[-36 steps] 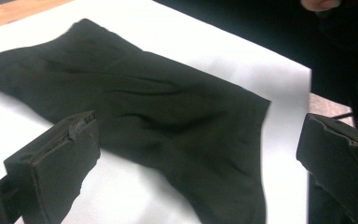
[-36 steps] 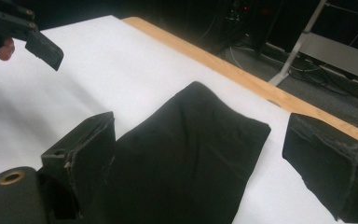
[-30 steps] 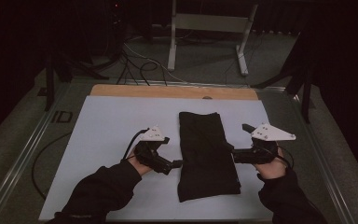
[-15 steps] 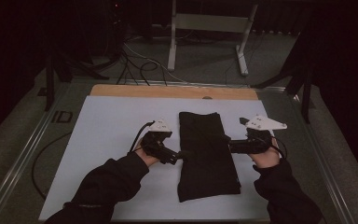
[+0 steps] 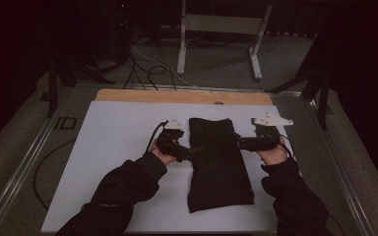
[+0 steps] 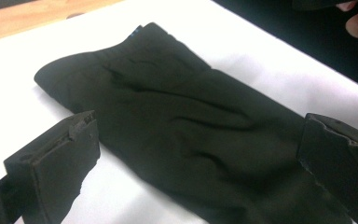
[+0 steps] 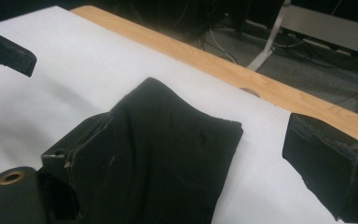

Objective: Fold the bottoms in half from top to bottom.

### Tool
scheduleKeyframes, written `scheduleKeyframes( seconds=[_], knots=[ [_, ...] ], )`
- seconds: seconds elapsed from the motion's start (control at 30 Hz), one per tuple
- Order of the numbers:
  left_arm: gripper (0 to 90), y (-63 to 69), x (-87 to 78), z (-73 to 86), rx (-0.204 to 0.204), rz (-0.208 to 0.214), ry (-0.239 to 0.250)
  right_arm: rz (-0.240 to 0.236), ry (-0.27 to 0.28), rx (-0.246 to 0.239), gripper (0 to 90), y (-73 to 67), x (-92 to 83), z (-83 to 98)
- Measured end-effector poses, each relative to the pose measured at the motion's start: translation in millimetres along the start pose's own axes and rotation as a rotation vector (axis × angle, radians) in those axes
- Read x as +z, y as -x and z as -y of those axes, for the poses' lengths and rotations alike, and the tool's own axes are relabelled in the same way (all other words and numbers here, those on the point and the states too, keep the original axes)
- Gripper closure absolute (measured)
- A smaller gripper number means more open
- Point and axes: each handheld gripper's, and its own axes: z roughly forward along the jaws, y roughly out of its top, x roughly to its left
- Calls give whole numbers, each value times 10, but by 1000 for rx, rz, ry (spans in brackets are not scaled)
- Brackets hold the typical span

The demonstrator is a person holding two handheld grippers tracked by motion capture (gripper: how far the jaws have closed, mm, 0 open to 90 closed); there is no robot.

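A black cloth [image 5: 218,160], folded into a long strip, lies lengthwise on the white mat [image 5: 118,147]. My left gripper [image 5: 191,153] sits at the strip's left edge, about a third of the way down from its far end. In the left gripper view its jaws stand wide apart, open [image 6: 198,123], with the cloth [image 6: 182,121] spread between them. My right gripper [image 5: 241,143] is at the strip's right edge, also open [image 7: 196,126]. Its left jaw lies against the cloth [image 7: 158,149], and whether it is under the edge I cannot tell.
A wooden strip [image 5: 177,96] borders the mat's far side. Metal rails [image 5: 24,167] run along the table's sides. Beyond the table, a metal stand [image 5: 216,29] and cables [image 5: 142,69] sit on the floor. The left gripper's jaw [image 7: 7,53] shows far off in the right gripper view.
Both hands have moved away from the person along the cloth and slightly inward, so both grippers now sit at the strip's edges nearer its far end.
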Motion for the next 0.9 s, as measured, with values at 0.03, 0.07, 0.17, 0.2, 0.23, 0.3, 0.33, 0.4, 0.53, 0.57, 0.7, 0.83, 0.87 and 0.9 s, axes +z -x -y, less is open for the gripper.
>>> scheduleKeyframes(
  seconds=[0.03,0.07,0.17,0.2,0.23,0.3,0.33,0.4,0.53,0.57,0.7,0.83,0.87,0.9],
  knots=[
    [0,-22,26,6,-10,4,-4,1,-7,6,97,6,30,6],
    [0,-43,53,11,-24,9,-16,2,-9,9,97,16,60,18],
    [0,-79,135,29,-24,-3,-23,4,-27,27,96,40,152,68],
    [0,-93,163,35,-22,-10,-23,2,-37,28,96,49,182,90],
    [0,-107,189,41,-28,-12,-26,1,-43,33,96,55,211,113],
    [0,-141,238,51,-40,-18,-31,-3,-63,41,97,65,274,158],
    [0,-160,255,57,-46,-21,-33,-5,-64,47,97,67,301,180],
    [0,-183,292,76,-56,-24,-38,-9,-78,55,96,74,352,222],
    [0,-249,372,98,-68,-32,-48,-15,-104,68,97,106,440,323],
    [0,-265,394,103,-79,-24,-47,-12,-114,74,97,120,461,348],
    [1,-299,493,126,-71,-45,-64,-18,-152,102,96,158,548,439],
    [1,-344,587,150,-27,-48,-59,-31,-186,116,96,181,623,502],
    [1,-359,604,149,-38,-48,-55,-35,-188,124,96,185,638,511],
    [4,-375,620,146,-54,-45,-56,-38,-192,129,96,189,651,515]
  ],
)
